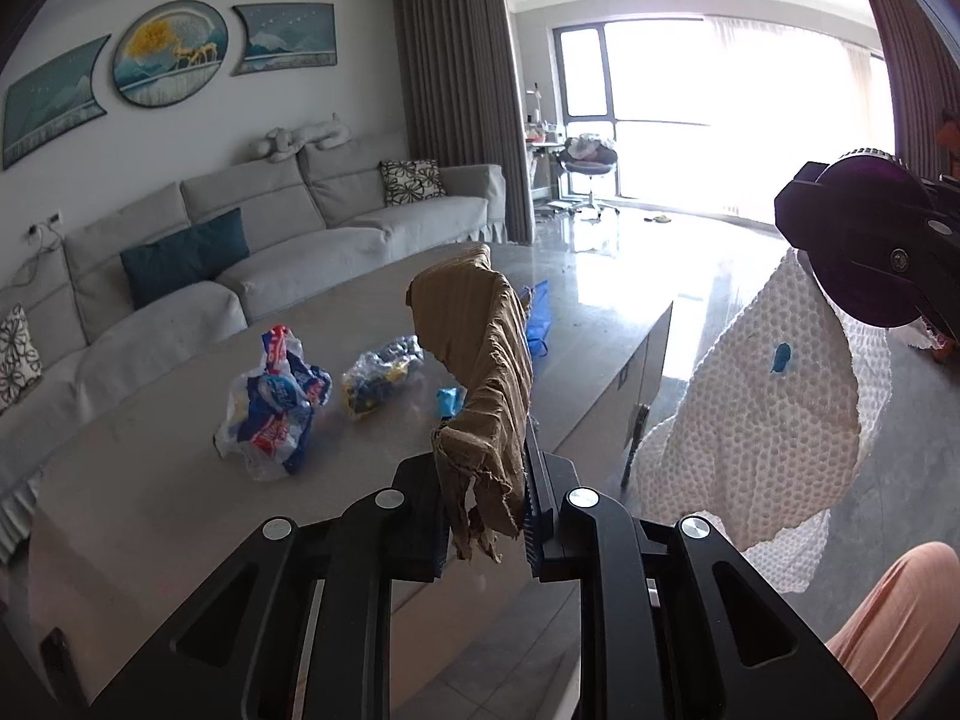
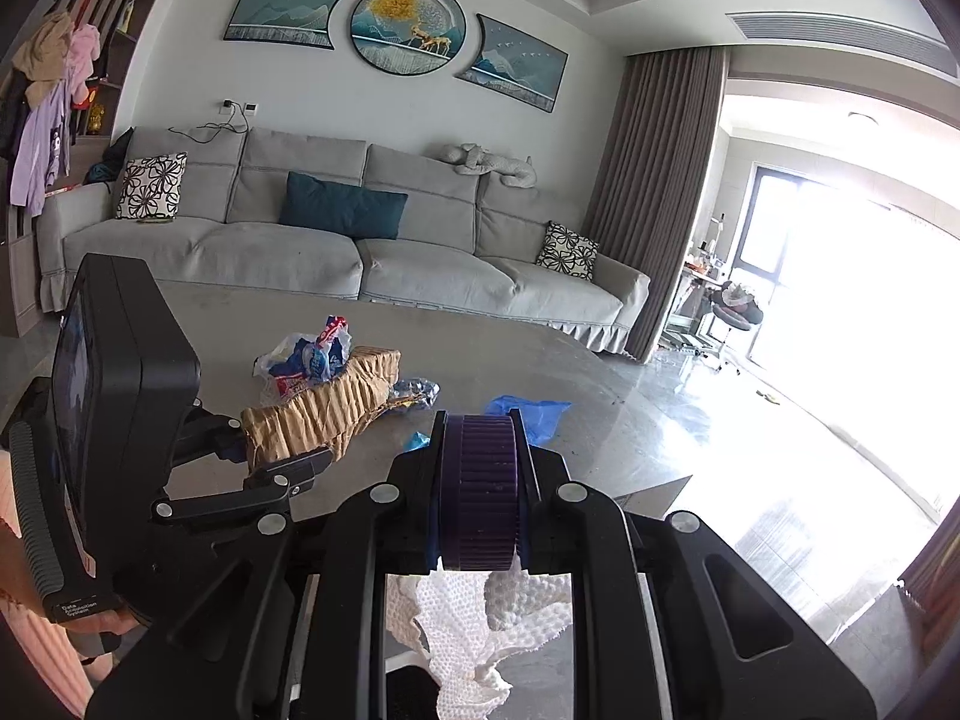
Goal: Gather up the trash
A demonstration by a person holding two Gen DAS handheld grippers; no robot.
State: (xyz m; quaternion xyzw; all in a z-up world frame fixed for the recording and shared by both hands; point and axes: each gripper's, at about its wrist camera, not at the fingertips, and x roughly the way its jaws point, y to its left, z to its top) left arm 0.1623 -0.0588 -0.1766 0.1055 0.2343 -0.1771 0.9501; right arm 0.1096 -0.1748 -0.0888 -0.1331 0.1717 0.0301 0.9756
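Grey table (image 2: 252, 324) before the sofa (image 2: 336, 252) bears crumpled wrappers (image 1: 273, 402).

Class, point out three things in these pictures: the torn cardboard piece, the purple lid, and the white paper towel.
torn cardboard piece (image 1: 480, 360): left wrist view, on its brown middle.
purple lid (image 2: 480, 486): right wrist view, on its ribbed edge.
white paper towel (image 1: 762, 420): left wrist view, on its dimpled face.

Trash half-hidden behind torn brown cardboard strip (image 1: 480, 384)

The strip is covering part of the small blue wrapper (image 1: 449, 401) and blue plastic bag (image 1: 538, 324); the white embossed paper towel (image 2: 474, 642) is running off the right wrist view's bottom edge, and print on the crumpled blue-white-red bag (image 1: 276, 402) is staying unreadable.
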